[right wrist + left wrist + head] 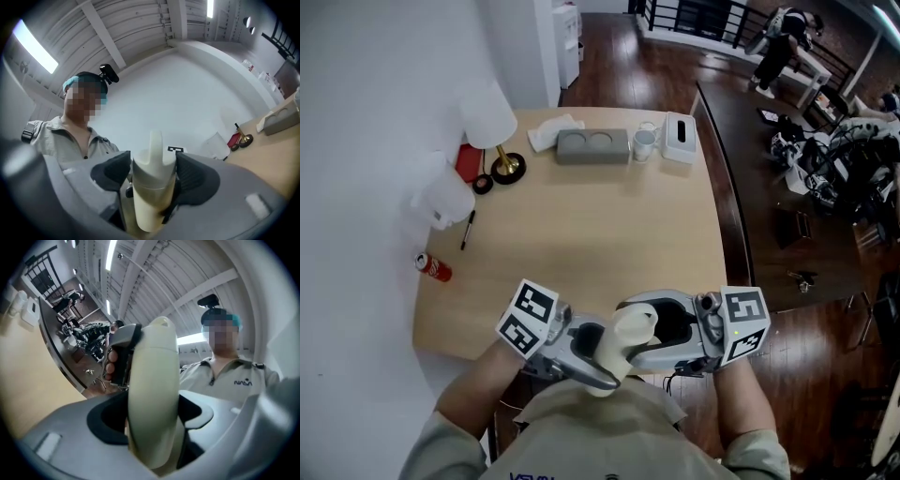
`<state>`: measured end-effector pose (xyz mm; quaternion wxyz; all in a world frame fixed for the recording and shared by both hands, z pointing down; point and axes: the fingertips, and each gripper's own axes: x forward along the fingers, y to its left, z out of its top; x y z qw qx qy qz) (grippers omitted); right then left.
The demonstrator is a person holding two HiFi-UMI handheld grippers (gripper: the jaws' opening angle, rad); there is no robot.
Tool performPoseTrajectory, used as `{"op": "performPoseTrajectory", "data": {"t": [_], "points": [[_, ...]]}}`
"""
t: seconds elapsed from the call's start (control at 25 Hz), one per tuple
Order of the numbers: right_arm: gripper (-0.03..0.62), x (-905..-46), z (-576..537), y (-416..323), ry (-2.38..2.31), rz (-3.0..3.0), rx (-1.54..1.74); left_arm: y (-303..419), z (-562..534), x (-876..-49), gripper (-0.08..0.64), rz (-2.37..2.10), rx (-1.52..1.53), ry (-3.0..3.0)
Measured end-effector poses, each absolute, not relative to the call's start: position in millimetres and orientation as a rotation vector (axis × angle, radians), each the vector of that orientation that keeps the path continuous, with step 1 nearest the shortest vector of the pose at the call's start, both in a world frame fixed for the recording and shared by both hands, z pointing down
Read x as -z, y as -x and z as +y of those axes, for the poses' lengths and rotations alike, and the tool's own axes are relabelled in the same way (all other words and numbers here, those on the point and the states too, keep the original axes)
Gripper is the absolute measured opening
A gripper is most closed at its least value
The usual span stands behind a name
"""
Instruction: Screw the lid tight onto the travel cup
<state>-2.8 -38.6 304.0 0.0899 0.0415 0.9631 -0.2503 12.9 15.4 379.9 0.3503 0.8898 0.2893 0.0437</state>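
Tightening step in hand: left gripper clamps the cup, right gripper clamps its lid; next move likely needs a firm twist.

Red can (lying down), pen, 2-well gray tray

Our colours here
We see a cream travel cup and lid, grey left gripper and right gripper, black-and-white cubes, pale wood table, red can.

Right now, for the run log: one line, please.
left gripper: shut on cream travel cup | right gripper: shut on its cream lid | lid: on cup
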Motion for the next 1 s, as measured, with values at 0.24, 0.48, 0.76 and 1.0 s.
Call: {"op": "performPoseTrajectory", "data": {"t": [0.24, 0.48, 0.76, 1.0], "points": [[0.299, -308, -38, 4, -0.091, 2.884, 0.730, -14, 15, -384, 0.319, 0.709, -0.142, -2.328], [0.293, -320, -53, 1, 0.087, 2.897, 0.739, -19, 3, -400, 0.319, 0.569, -0.240, -2.414], [0.290, -344, -82, -12, 0.469, 2.865, 0.792, -28, -36, -429, 0.319, 0.130, -0.439, -2.568], [0.256, -365, -109, -23, 0.821, 2.758, 0.863, -22, -76, -452, 0.318, -0.344, -0.576, -2.588]]}}
